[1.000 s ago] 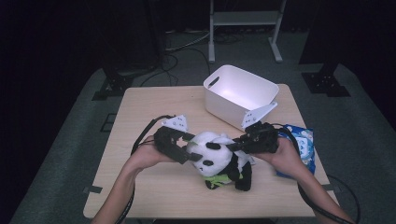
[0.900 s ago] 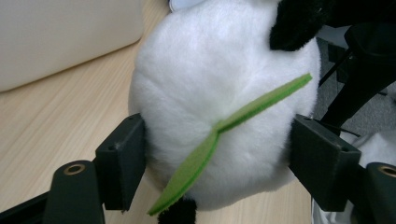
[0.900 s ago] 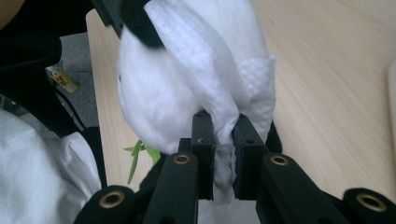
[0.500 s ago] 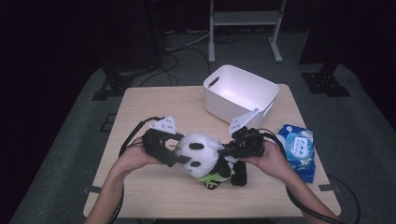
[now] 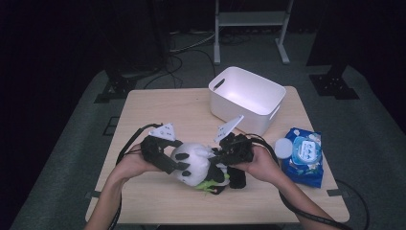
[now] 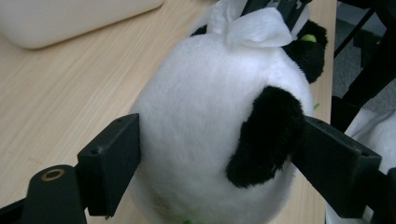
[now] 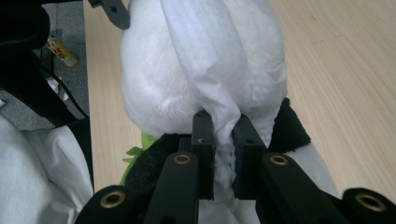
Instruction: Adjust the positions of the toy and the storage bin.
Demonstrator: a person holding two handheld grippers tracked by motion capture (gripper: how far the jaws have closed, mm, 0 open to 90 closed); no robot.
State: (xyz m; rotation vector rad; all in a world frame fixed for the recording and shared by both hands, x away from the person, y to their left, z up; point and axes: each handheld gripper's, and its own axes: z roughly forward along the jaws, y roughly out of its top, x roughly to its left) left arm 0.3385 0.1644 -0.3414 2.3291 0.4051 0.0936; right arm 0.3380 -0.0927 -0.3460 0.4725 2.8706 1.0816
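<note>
A black-and-white panda plush (image 5: 194, 165) lies on the wooden table (image 5: 158, 110) near its front edge. My left gripper (image 5: 178, 167) holds the panda's head (image 6: 201, 116). One pad presses the white fur and the other presses a black ear (image 6: 266, 135). Its jaws have just been opening wider, with the head still between them. My right gripper (image 7: 222, 123) is shut on a white wipe (image 7: 210, 60) draped over the top of the head. In the high view the right gripper (image 5: 216, 155) meets the head from the right. A corner of the wipe (image 6: 254, 28) shows behind the head.
A white plastic bin (image 5: 246, 98) stands at the back right of the table. A blue pack of wipes (image 5: 304, 155) and a round white lid (image 5: 282, 148) lie at the right edge, close to my right hand. Bare wood lies to the left and behind.
Both hands and the panda have shifted left across the table and slightly toward the front edge. The left jaws stand wider around the head. The wipe stays pinched in the right gripper.
</note>
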